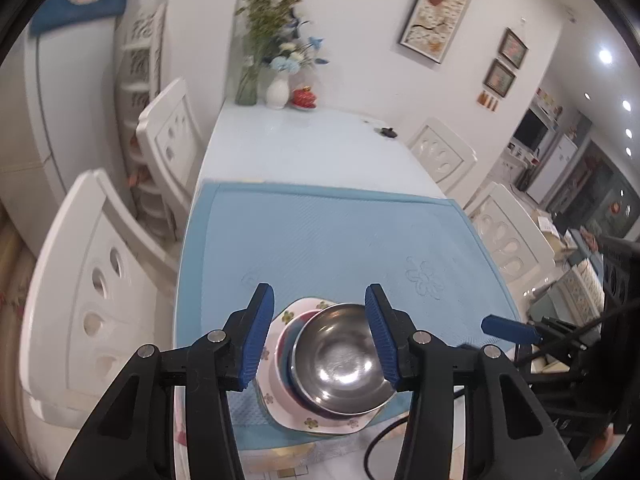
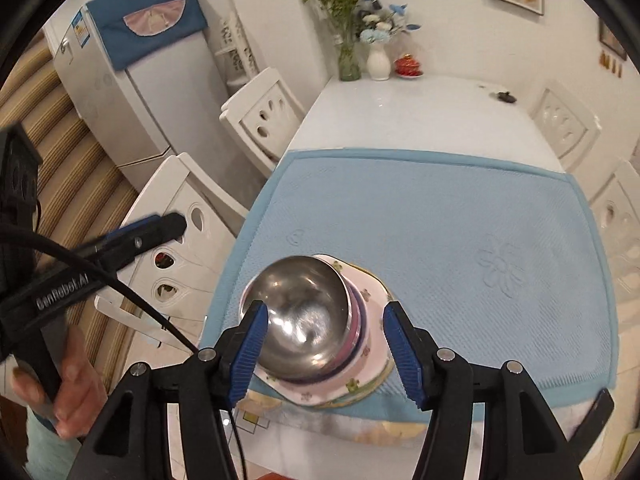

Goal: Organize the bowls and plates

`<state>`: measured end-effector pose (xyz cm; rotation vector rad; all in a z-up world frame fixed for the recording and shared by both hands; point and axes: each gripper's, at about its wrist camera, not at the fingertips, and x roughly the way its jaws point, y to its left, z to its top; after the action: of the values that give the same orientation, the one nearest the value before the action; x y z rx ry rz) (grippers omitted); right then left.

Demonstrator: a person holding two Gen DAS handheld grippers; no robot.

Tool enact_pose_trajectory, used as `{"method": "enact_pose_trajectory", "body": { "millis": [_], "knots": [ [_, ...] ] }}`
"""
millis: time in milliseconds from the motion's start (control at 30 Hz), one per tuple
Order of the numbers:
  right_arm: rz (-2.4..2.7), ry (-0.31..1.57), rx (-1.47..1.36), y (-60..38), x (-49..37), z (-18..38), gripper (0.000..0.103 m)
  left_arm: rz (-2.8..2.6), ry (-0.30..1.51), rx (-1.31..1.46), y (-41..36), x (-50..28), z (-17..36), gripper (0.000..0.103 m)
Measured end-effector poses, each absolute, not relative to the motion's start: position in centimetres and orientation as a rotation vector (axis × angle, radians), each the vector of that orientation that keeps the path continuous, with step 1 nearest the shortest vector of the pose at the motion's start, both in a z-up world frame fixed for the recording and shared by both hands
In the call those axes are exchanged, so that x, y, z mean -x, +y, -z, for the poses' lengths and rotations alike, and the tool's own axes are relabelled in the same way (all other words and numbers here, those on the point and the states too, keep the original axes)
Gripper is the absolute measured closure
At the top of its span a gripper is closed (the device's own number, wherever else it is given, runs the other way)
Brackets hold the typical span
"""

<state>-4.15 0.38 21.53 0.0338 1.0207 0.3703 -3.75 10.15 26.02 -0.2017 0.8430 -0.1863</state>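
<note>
On the blue mat (image 1: 340,240) stands one stack: one steel bowl (image 1: 340,356) over one floral plate (image 1: 288,412), with coloured dishes between whose number cannot be told. Beyond the mat, at the table's far end, stand two vases (image 1: 278,90) and one red dish (image 1: 305,98). Four white chairs (image 1: 92,300) flank the table, two per side.

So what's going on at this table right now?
A person holds a two-finger gripper in each hand over a dining table. On the blue mat near the front edge sits one stack: a steel bowl on top, a pink bowl under it, and a flowered plate at the bottom. The left gripper and right gripper both hang above the stack with jaws open, holding nothing.
</note>
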Motion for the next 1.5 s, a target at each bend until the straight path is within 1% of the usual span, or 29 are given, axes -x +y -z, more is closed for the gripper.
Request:
{"method": "enact_pose_trajectory", "body": {
  "millis": [33, 100, 133, 167, 200, 267, 300, 533, 667, 733, 767, 833, 933, 1067, 1233, 1333, 1500],
  "knots": [
    [-0.365, 1.014, -0.028, 0.2, 4.6, -21.8, 0.044, 0.183, 0.835, 0.189, 9.7, 3.9, -26.7, 0.058],
    [-0.377, 1.005, -0.023, -0.2, 5.1, -22.2, 0.044, 0.169, 0.816, 0.175, 9.2, 4.6, -27.9, 0.052],
    [-0.389, 0.998, -0.028, -0.6, 5.2, -22.6, 0.044, 0.160, 0.803, 0.174, 9.0, 5.0, -28.5, 0.041],
    [-0.400, 0.990, -0.033, -0.8, 5.3, -22.9, 0.044, 0.148, 0.782, 0.177, 8.8, 5.6, -29.2, 0.037],
    [-0.406, 0.982, -0.037, -0.9, 5.7, -23.3, 0.043, 0.137, 0.769, 0.177, 8.5, 6.0, -29.8, 0.036],
    [-0.420, 0.977, -0.031, -1.4, 5.9, -23.7, 0.039, 0.109, 0.749, 0.169, 7.6, 7.2, -31.2, 0.036],
    [-0.425, 0.982, -0.026, -1.6, 6.0, -23.7, 0.033, 0.101, 0.744, 0.169, 7.3, 7.5, -31.7, 0.036],
    [-0.462, 1.032, -0.059, -5.9, 9.6, -22.8, 0.033, 0.049, 0.757, 0.292, 3.6, 9.6, -35.1, 0.036],
    [-0.451, 1.088, -0.050, -8.0, 11.4, -21.5, 0.031, -0.001, 0.755, 0.281, 0.0, 11.0, -36.1, 0.036],
    [-0.434, 1.110, 0.004, -8.1, 12.0, -20.8, 0.031, -0.022, 0.758, 0.235, -1.6, 12.2, -35.9, 0.036],
    [-0.424, 1.119, 0.032, -8.3, 12.6, -20.3, 0.031, -0.028, 0.759, 0.202, -2.5, 12.9, -35.6, 0.031],
    [-0.425, 1.131, 0.047, -8.8, 13.7, -19.8, 0.031, -0.043, 0.767, 0.146, -3.7, 14.1, -35.0, 0.025],
    [-0.446, 1.139, 0.046, -9.7, 15.1, -19.6, 0.031, -0.051, 0.807, 0.099, -5.1, 15.1, -33.7, 0.025],
    [-0.442, 1.139, 0.076, -10.0, 16.0, -19.0, 0.031, 0.052, 0.869, 0.179, -5.6, 15.3, -32.0, 0.025],
    [-0.447, 1.204, 0.124, -8.9, 16.4, -17.0, 0.031, 0.065, 0.861, 0.080, -6.6, 15.4, -30.7, 0.025],
    [-0.422, 1.202, 0.175, -7.4, 15.9, -16.6, 0.031, 0.092, 0.843, 0.071, -5.9, 14.8, -30.5, 0.021],
    [-0.385, 1.197, 0.159, -6.0, 14.0, -16.9, 0.031, 0.117, 0.823, 0.103, -3.5, 13.5, -30.5, 0.021]
  ]
}}
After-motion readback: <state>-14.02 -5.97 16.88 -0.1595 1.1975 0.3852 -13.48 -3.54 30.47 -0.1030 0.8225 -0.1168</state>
